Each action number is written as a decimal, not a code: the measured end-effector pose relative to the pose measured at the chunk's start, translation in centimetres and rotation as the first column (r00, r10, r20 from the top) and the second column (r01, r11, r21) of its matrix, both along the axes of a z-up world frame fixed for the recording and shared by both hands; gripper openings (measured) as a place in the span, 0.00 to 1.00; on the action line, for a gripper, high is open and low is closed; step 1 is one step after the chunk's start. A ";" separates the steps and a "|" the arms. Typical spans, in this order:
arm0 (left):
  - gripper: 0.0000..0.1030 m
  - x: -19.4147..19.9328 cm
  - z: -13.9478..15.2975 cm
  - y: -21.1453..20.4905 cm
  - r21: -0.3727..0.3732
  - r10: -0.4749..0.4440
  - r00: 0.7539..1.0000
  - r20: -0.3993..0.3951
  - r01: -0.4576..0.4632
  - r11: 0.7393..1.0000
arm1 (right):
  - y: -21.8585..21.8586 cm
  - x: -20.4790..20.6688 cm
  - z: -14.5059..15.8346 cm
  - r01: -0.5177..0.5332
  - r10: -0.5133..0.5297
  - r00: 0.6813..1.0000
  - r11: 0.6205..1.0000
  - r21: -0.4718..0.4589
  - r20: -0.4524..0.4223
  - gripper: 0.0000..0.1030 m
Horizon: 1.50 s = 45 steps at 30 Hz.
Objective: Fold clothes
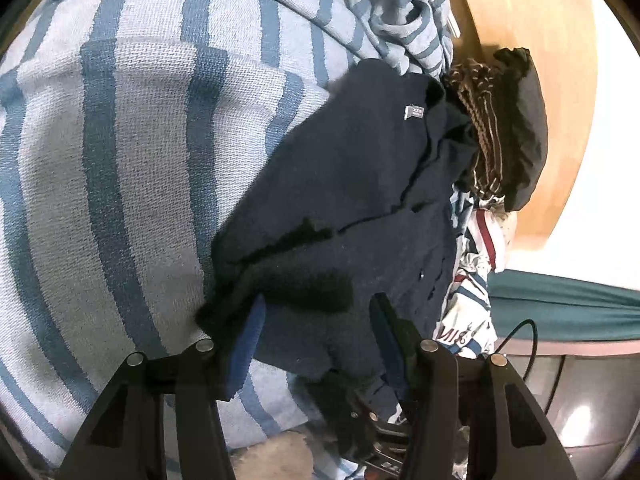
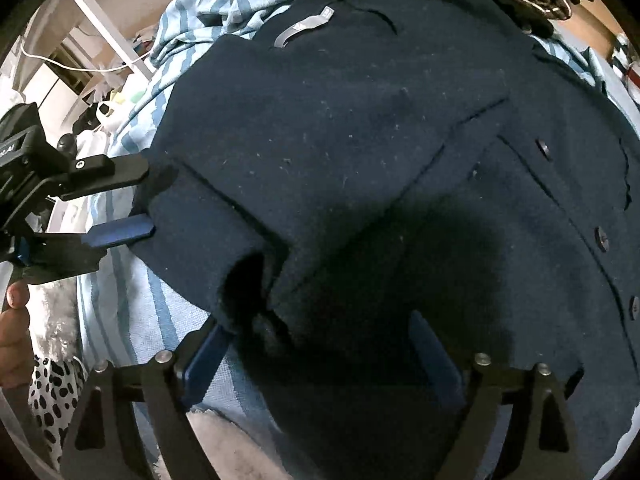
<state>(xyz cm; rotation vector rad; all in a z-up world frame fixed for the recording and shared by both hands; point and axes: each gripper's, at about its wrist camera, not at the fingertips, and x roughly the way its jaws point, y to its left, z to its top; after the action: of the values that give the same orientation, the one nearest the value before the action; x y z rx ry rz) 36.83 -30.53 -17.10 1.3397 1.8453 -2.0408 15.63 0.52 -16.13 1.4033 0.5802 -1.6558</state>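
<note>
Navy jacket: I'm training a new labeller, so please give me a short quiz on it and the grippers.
1. True or false: the jacket lies on a plain red blanket.
2. What runs down the jacket's right side in the right wrist view? A zip; B buttons; C hood cord.
3. Are the jaws of the right gripper open or shut?

Key: 1 false, the blanket is blue-striped; 2 B; 3 open.
</note>
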 end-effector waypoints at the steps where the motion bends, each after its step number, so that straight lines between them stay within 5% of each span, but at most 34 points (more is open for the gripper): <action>1: 0.54 -0.1 0.0 -0.1 0.001 -0.003 1.000 -0.001 0.003 1.000 | 0.1 -0.1 0.3 0.000 0.000 1.000 1.000 -0.009 0.014 0.87; 8: 0.54 -0.2 0.2 0.6 0.000 0.004 1.000 -0.004 -0.004 1.000 | 1.6 -1.3 4.1 0.048 -0.048 0.999 0.995 -0.093 -0.003 0.86; 13: 0.54 -0.2 1.0 1.0 -0.026 -0.008 1.000 -0.022 0.007 1.000 | 0.6 -0.3 5.0 -0.011 0.007 0.999 0.997 -0.074 -0.049 0.86; 18: 0.54 -0.9 1.7 1.4 -0.034 -0.041 0.998 -0.041 0.040 0.999 | 0.3 1.6 6.3 -0.076 0.072 0.997 0.979 -0.189 -0.031 0.88; 22: 0.54 -1.1 1.8 1.4 -0.038 -0.049 0.998 -0.046 0.047 0.998 | -0.6 3.3 4.9 -0.178 0.171 0.982 0.981 -0.081 -0.086 0.88; 26: 0.54 0.1 0.7 -0.1 -0.032 0.012 1.000 -0.008 -0.012 0.999 | -0.3 1.6 2.8 -0.090 0.101 0.977 0.994 0.067 -0.186 0.84; 30: 0.54 1.1 -0.1 -1.2 0.034 0.059 0.998 -0.022 -0.058 0.998 | 1.8 -1.6 3.0 0.066 -0.066 0.995 0.998 0.002 -0.075 0.88; 35: 0.54 0.3 0.3 -0.5 -0.003 0.031 0.999 -0.016 -0.031 1.000 | 2.2 -2.2 2.8 0.062 -0.059 0.993 0.998 0.033 -0.106 0.88; 39: 0.54 -0.1 0.5 -0.3 -0.025 0.009 1.000 -0.009 -0.009 1.000 | 2.9 -1.7 4.7 0.061 -0.068 0.993 0.996 -0.068 -0.101 0.88; 42: 0.54 -0.3 0.6 0.0 -0.014 -0.002 1.000 -0.014 0.002 1.000 | 2.8 -0.2 6.8 -0.021 0.014 0.999 0.981 -0.194 -0.041 0.92; 45: 0.54 -0.3 0.7 0.3 -0.007 -0.005 1.000 -0.020 0.005 1.000 | 1.0 3.0 6.5 -0.180 0.165 0.979 0.976 -0.119 -0.121 0.93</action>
<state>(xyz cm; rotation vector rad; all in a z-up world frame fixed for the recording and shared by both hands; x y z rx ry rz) 36.49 -30.25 -16.40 1.3285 1.8430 -2.0687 18.61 1.48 -9.59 1.1403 0.6276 -1.6086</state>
